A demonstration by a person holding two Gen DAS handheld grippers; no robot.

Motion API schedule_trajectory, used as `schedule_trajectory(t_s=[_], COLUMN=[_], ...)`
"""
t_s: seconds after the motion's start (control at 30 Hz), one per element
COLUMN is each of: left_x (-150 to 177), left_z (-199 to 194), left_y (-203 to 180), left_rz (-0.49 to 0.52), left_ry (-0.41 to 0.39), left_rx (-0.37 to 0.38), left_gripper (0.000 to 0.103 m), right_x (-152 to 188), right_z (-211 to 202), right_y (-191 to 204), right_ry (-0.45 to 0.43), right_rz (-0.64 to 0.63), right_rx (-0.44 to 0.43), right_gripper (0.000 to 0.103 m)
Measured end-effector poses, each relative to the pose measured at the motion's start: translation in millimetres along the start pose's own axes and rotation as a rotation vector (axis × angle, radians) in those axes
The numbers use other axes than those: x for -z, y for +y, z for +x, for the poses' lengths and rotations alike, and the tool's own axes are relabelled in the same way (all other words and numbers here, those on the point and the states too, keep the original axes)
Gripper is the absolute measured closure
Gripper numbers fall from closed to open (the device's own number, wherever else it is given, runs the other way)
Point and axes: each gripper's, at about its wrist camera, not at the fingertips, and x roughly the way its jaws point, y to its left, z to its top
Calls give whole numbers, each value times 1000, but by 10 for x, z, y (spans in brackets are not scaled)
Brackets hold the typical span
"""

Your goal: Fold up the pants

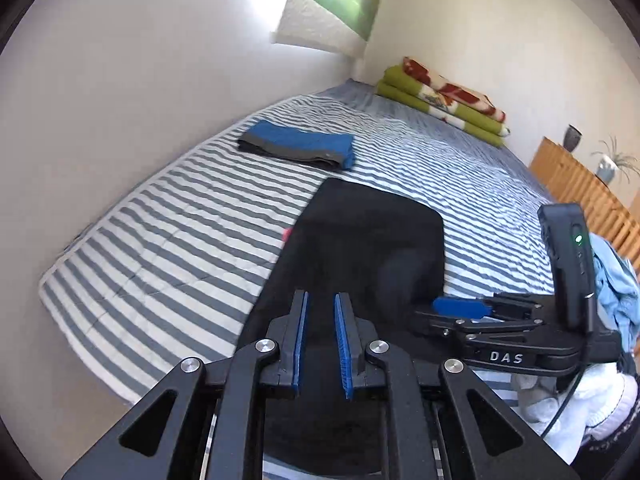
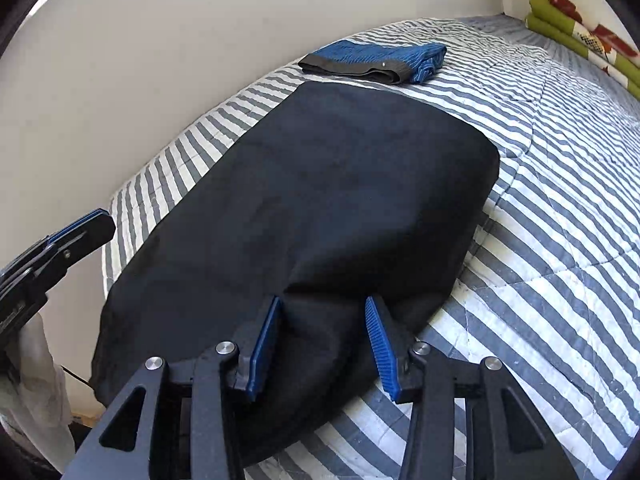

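Right tool point(image 2: 322, 304) astride black pants point(image 2: 304, 200) hem

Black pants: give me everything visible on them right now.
The black pants lie spread flat on the striped quilt, a matte, woven-looking dark cloth with no visible pockets or seams. The far edge is straight with rounded corners and stops just short of the folded blue garment. A soft ridge rises at the near end between the pads of the right gripper, whose jaws stand apart. The left gripper hangs over the near part, pads slightly apart with nothing between them.
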Motion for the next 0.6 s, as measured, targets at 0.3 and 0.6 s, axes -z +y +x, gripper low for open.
schedule_trajectory(t_s=[0.3, 0.6], left_x=[94, 50], left_z=[845, 903], left_y=[225, 263], left_rz=[-134, -169], left_ry=[245, 247], left_rx=[115, 130], left_gripper=[90, 90], right_x=[960, 1125], right_z=[-873, -476], right_y=[512, 1087], right_ry=[-146, -136], right_rz=[-80, -130], right_rx=[32, 164], right_gripper=[61, 58])
